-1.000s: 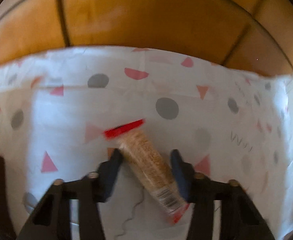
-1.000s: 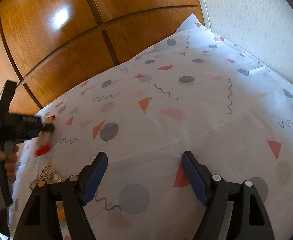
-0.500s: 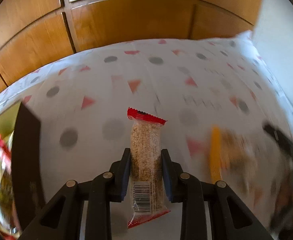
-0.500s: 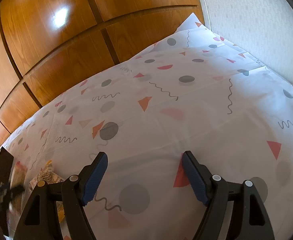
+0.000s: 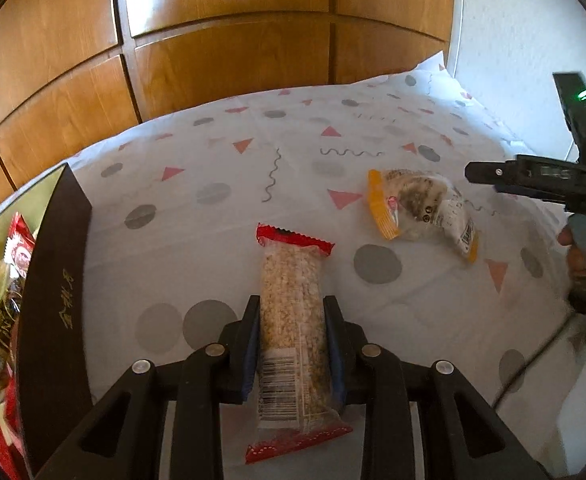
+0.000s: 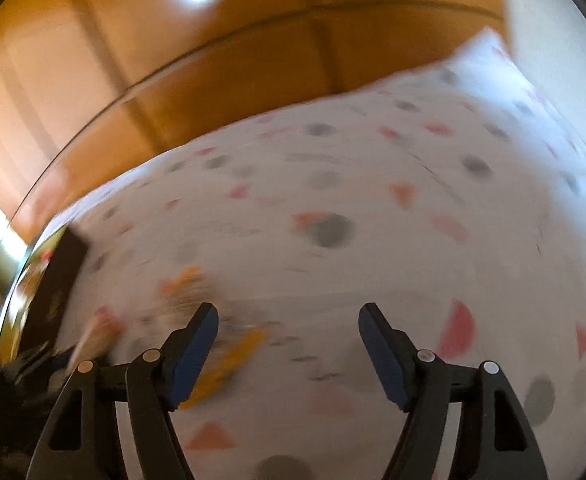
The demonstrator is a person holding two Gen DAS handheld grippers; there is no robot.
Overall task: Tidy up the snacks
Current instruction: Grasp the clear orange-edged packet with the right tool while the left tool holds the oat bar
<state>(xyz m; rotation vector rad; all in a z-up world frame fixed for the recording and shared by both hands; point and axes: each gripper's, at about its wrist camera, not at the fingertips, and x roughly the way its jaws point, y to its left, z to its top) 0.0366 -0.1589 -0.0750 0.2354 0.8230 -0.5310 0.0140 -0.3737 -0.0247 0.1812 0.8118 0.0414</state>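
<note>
An oat bar (image 5: 293, 280) in a clear wrapper with red ends sticks out forward from my left gripper (image 5: 291, 304), which is shut on its middle, above the patterned cloth. A clear snack packet (image 5: 421, 208) with orange ends lies on the cloth further right. My right gripper (image 6: 289, 316) has nothing between its jaws, which are closing. Its view is blurred, with the orange-ended packet (image 6: 221, 352) just by its left finger. In the left wrist view the right gripper's black body (image 5: 533, 178) hangs beyond that packet.
A dark box (image 5: 53, 280) with gold lettering stands at the left, holding several wrapped snacks (image 5: 17, 248). It shows blurred in the right wrist view too (image 6: 59, 276). Wooden panels (image 5: 233, 40) rise behind the white cloth (image 5: 221, 184), and a pale wall (image 5: 513, 40) stands at the right.
The left gripper has closed tighter on the oat bar, which now sits straight, and has swung so the box and the packet come into view. The right gripper has swung left and narrowed.
</note>
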